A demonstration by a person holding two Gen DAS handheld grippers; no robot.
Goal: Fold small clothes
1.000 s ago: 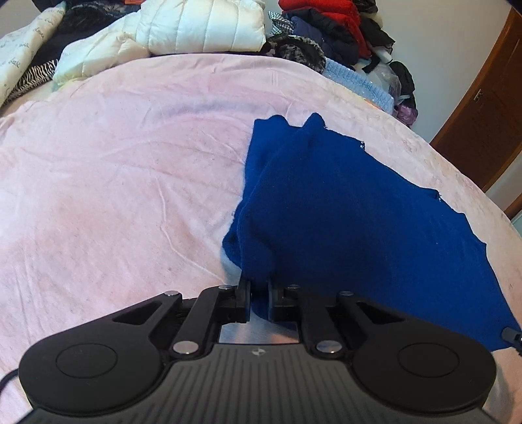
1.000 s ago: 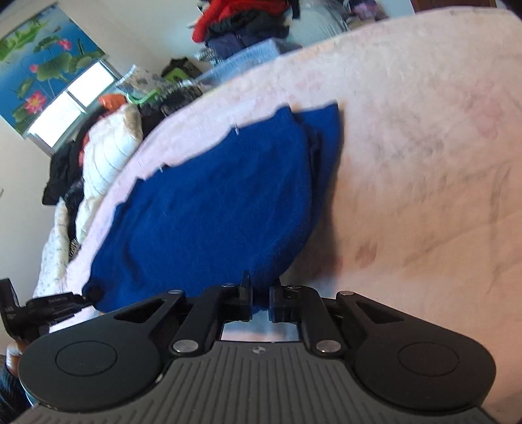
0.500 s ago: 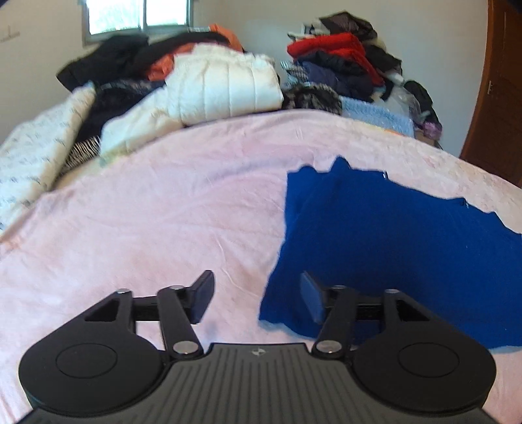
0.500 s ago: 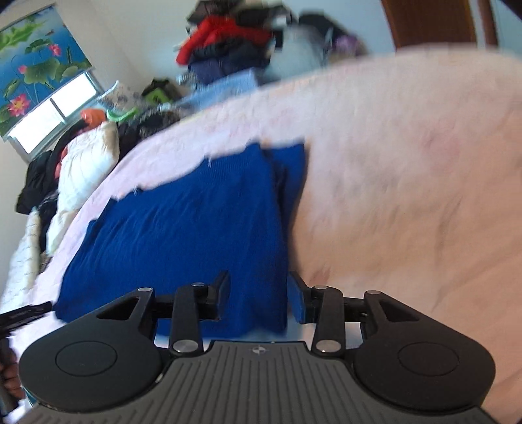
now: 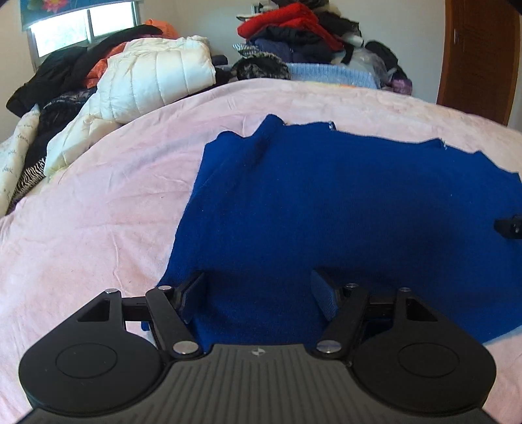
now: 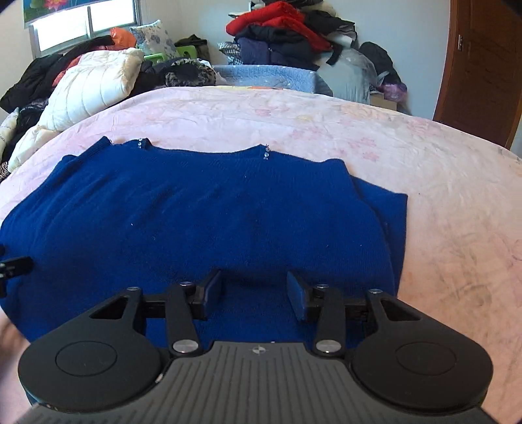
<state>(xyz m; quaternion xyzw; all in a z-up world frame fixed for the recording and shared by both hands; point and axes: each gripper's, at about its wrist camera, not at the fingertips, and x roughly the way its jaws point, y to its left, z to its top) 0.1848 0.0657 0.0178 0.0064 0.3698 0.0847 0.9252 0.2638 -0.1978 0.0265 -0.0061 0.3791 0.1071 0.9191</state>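
While spread flat on the pink bedspread (image 6: 375, 137), blue knit sweater (image 6: 208, 208) under both tools. Left gripper (image 5: 257, 295) spread wide over near left hem, empty. Right gripper (image 6: 254, 293) likewise parted above near right hem, gripping nothing.

The blue knitted sweater (image 6: 202, 221) lies flat on the pink bedspread (image 6: 359, 137) directly before you, with your left gripper (image 5: 257, 295) over its near left part and your right gripper (image 6: 254, 293) over its near right part. Behind the sweater, the white quilted jacket (image 5: 156, 75) sits at the far left. The pile of red and dark clothes (image 6: 280, 29) lies behind the bed's far edge, and the brown wooden door (image 6: 483, 65) stands at the far right.
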